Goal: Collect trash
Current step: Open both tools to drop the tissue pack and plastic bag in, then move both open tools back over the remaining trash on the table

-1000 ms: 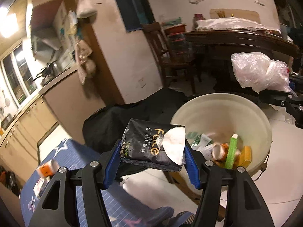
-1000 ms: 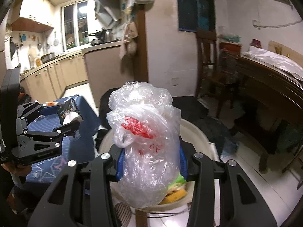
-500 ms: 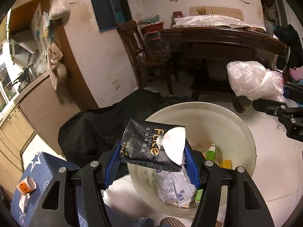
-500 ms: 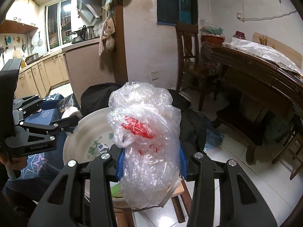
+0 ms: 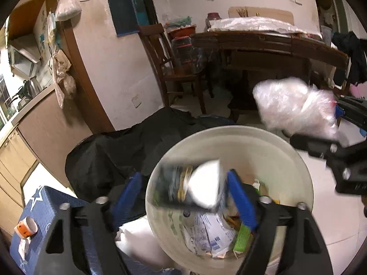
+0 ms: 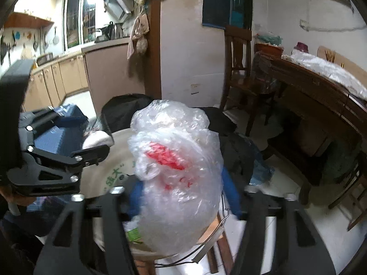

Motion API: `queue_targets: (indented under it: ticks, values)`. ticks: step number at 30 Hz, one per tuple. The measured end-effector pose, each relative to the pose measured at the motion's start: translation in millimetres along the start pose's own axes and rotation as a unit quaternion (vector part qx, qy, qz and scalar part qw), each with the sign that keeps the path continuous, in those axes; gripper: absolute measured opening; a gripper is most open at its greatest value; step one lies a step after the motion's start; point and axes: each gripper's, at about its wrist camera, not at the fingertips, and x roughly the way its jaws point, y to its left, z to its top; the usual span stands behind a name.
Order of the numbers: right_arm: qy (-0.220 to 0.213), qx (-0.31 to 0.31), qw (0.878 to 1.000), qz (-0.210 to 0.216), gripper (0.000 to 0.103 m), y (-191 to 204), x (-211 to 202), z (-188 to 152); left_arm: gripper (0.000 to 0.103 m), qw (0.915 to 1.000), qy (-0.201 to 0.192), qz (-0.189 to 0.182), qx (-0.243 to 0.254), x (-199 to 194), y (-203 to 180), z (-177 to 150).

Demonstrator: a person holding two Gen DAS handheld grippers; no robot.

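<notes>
I can make out green Chinese characters on the inside wall of the pale bucket point(image 6: 117, 176), one reading 强 and one 大; the falling tissue pack's point(image 5: 183, 188) lettering is blurred past reading.

My left gripper point(image 5: 183, 192) is opening over the round bucket point(image 5: 270, 142). The dark tissue pack point(image 5: 190, 189) sits blurry between my blue pads point(image 5: 240, 197), above trash inside. My right gripper point(image 5: 330, 137) has a plastic bag point(image 5: 293, 105) near the bucket's far right rim.
</notes>
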Motion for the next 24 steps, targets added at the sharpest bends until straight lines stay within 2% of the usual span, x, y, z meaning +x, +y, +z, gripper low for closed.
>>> queue_targets:
  ticks: [15,21,24]
  values:
    - [0.011,0.000,1.000,0.007,0.065,-6,7,-2,0.082,0.9997,-0.004,-0.001,-0.023,-3,17,-4]
    - [0.010,-0.009,1.000,0.017,0.065,8,10,4,0.082,0.9991,-0.006,0.008,-0.042,-14,40,-18]
    - [0.007,-0.018,0.999,0.030,0.065,22,13,9,0.082,0.9981,-0.005,0.021,-0.057,-26,65,-36]
